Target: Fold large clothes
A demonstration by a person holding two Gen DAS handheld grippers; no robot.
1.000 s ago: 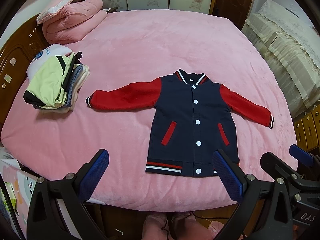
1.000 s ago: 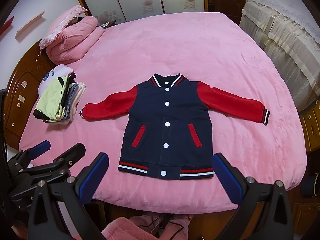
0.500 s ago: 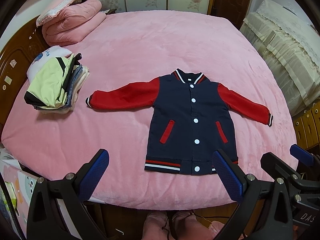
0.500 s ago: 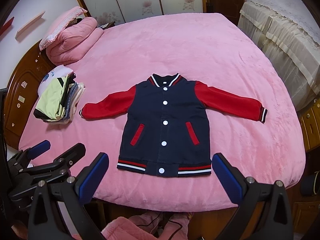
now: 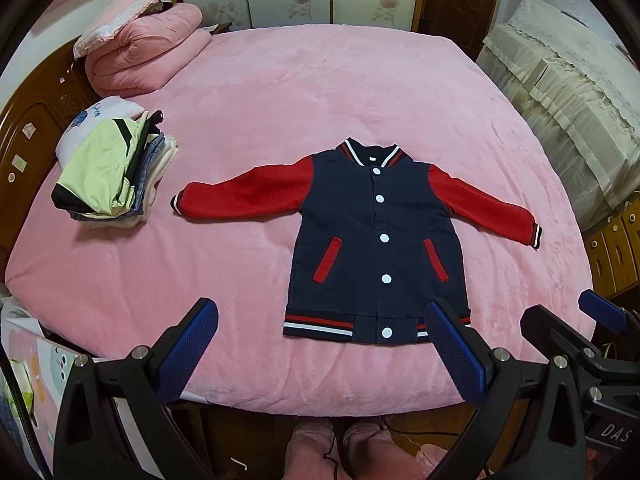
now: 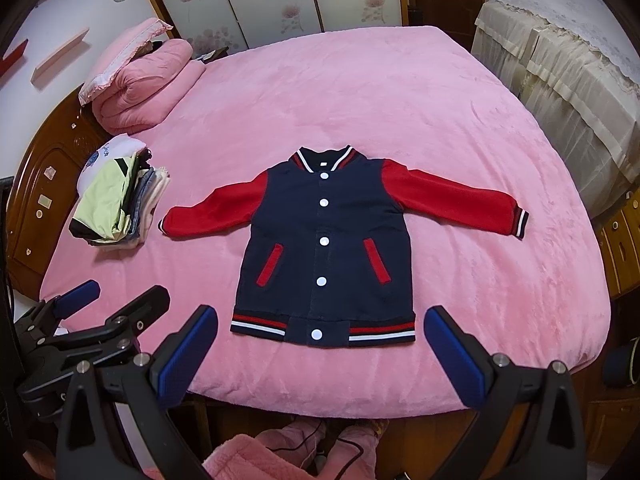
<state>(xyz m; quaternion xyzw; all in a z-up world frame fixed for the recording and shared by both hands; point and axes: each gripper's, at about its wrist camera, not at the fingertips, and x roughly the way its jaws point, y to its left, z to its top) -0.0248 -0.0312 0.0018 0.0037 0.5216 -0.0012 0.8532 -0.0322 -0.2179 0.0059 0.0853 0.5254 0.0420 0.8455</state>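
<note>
1. Jacket (image 5: 376, 240): navy body, red sleeves, white snaps. Lies flat, front up, buttoned, on the bed (image 5: 320, 92) near the edge closest to me, hem twd me, collar away.
2. Both sleeves out to the sides, spread & slightly angled down. Left sleeve (image 5: 244, 196) points twd the stack; right sleeve (image 6: 452, 200) reaches twd the bed's right edge.
3. Progress, my read: jacket is laid out & smoothed, but no fold made yet. Sleeves still to go in, then body fold, then move to stack. So basically at the start for this piece.
4. My left hand-held gripper (image 5: 320, 348): jaws wide, nothing in them, hovering over the near bed edge. In left view its right pad overlaps the hem's right corner, but I can't tell if it touches.
5. My right hand-held gripper (image 6: 320, 352): jaws also wide, empty, framing the hem from just short of it, not touching cloth.
6. Stack of folded clothes (image 5: 108, 172) on bed's left side, well apart from the jacket body, near the left cuff. Likely earlier-done pieces, approx several items; exact no. unclear.
7. No real containers in view. Rolled pink quilt (image 5: 148, 56) w/ pillow on top sits at far left corner.
8. Beyond: wooden headboard (image 6: 36, 184) at left.
</note>
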